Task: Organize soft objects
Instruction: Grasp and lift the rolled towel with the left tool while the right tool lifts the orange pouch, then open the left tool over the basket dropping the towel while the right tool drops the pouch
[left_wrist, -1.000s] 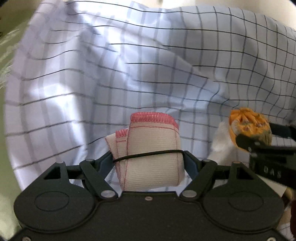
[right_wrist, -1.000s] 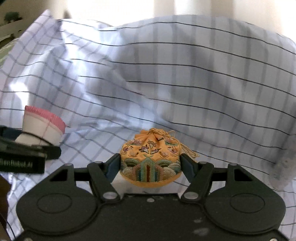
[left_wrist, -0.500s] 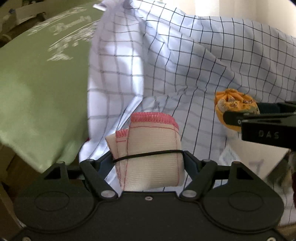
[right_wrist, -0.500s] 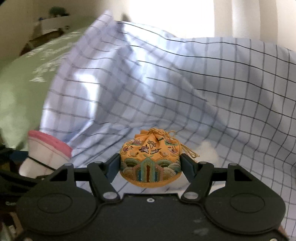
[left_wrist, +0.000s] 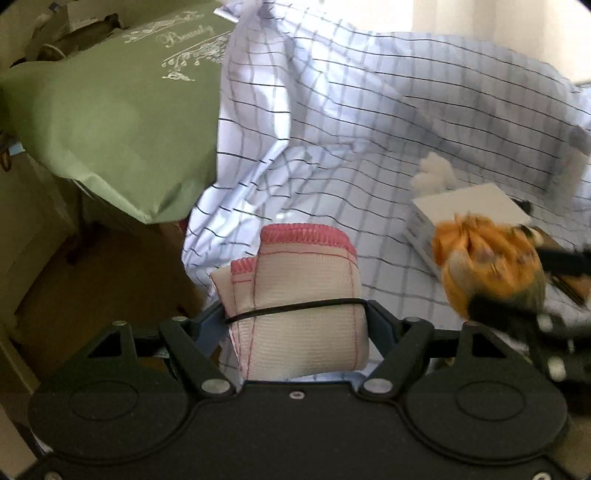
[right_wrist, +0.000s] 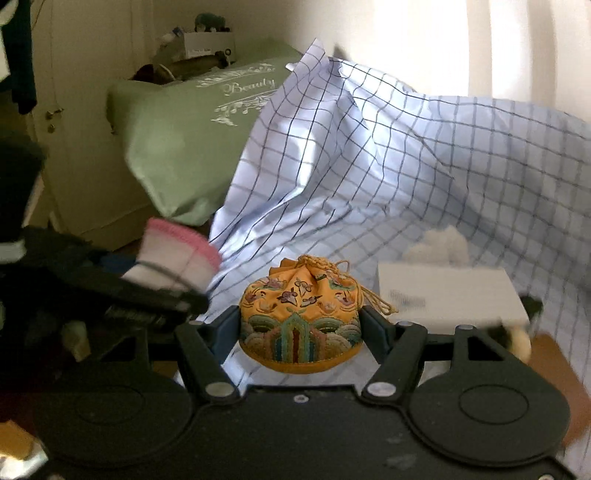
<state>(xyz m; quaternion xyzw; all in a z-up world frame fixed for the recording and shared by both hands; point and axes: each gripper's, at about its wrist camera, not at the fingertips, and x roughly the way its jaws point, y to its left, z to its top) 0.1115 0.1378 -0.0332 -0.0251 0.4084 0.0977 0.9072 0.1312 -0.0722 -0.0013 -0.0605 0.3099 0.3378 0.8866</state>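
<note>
A green pillow (left_wrist: 110, 122) with pale embroidered lettering lies at the far left, its right edge overlapped by a rumpled white checked sheet (left_wrist: 369, 129) that serves as the landmark here. In front of the sheet's lower left edge, the left gripper (left_wrist: 295, 317) is clamped on a rolled cream cloth (left_wrist: 299, 295) with pink stitched hems and a thin black band around it; both pads press its sides and the roll stands upright. To the right, on the sheet, sits a white tissue box (left_wrist: 465, 206) with a tissue (left_wrist: 432, 173) poking from its top. In front of that box, the right gripper (right_wrist: 299, 325) holds an orange embroidered drawstring pouch (right_wrist: 299, 317) squeezed between its pads, gathered top upward. In the right wrist view the cloth roll appears left of the pouch, blurred, against the sheet's left edge.
</note>
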